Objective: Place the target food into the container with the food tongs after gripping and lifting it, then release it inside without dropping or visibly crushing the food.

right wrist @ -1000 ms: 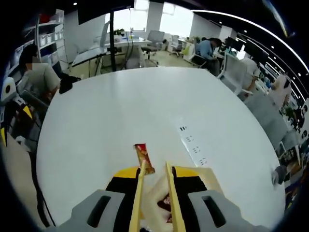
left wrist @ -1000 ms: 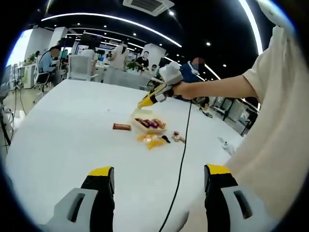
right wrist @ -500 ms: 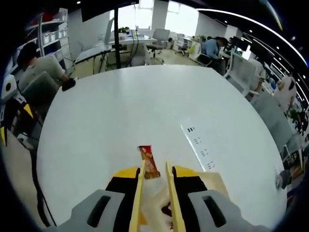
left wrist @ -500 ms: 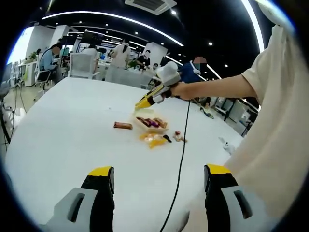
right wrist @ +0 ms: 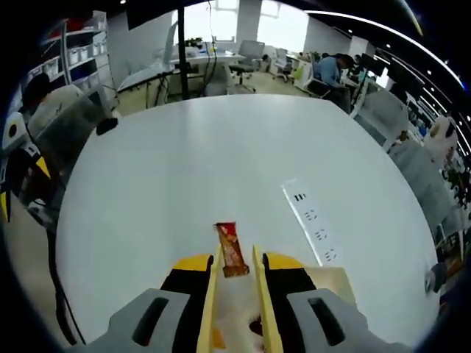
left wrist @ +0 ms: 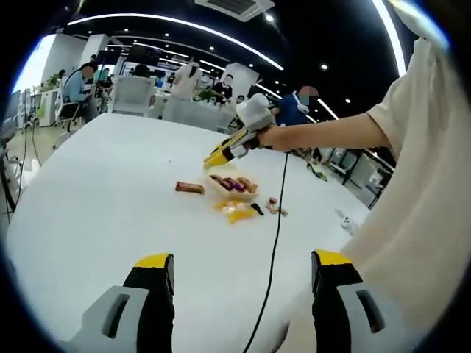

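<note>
Snack bar (right wrist: 231,250) on table, right tool (right wrist: 234,294) clamping yellow tongs (right wrist: 210,301)

You work under bright, even light from ceiling strips (left wrist: 184,26) and far windows (right wrist: 243,15). The white table (left wrist: 88,213) reflects it softly, shadows stay faint. Edges bend strongly, and distant things ahead of your grippers look blurry.

Red-brown snack bar (right wrist: 232,250), white table (right wrist: 184,169)
</note>
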Demonstrator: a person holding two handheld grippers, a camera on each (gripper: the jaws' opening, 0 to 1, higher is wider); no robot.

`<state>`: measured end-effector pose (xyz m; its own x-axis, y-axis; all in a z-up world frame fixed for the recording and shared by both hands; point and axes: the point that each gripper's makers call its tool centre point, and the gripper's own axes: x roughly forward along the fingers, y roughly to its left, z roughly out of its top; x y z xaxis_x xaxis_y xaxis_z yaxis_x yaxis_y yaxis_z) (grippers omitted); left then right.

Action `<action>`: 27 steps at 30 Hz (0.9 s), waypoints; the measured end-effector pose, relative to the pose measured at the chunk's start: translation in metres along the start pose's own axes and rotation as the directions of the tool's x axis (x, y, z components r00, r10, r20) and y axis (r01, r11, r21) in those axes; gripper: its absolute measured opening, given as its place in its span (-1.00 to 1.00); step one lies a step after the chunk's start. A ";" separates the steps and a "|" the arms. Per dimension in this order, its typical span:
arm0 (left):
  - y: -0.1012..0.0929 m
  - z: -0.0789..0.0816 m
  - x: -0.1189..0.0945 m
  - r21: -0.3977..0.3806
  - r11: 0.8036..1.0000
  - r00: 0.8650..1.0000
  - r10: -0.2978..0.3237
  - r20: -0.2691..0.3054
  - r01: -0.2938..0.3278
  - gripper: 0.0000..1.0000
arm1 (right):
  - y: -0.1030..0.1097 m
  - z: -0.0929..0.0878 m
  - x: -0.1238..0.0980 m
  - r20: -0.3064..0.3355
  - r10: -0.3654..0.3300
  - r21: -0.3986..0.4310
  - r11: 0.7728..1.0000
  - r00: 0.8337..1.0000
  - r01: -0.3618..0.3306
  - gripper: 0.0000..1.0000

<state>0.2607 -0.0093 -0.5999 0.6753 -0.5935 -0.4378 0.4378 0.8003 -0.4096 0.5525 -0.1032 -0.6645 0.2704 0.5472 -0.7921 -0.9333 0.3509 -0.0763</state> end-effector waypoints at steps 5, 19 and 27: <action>0.001 -0.002 0.000 -0.009 1.000 1.000 0.003 -0.006 -0.003 0.52 | 0.004 0.000 0.005 -0.008 0.010 -0.009 1.000 1.000 -0.010 -0.48; 0.009 -0.007 0.001 -0.030 0.999 1.000 0.015 -0.012 -0.015 0.52 | 0.009 0.002 0.021 -0.023 0.037 -0.026 0.999 0.999 -0.038 -0.48; 0.010 -0.011 0.001 -0.038 0.999 0.999 0.021 -0.025 -0.022 0.53 | 0.014 -0.002 0.030 -0.042 0.054 -0.033 0.998 0.998 -0.055 -0.48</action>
<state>0.2594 -0.0032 -0.6132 0.6690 -0.5788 -0.4662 0.4005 0.8092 -0.4299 0.5468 -0.0836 -0.6904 0.2095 0.5328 -0.8199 -0.9542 0.2946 -0.0523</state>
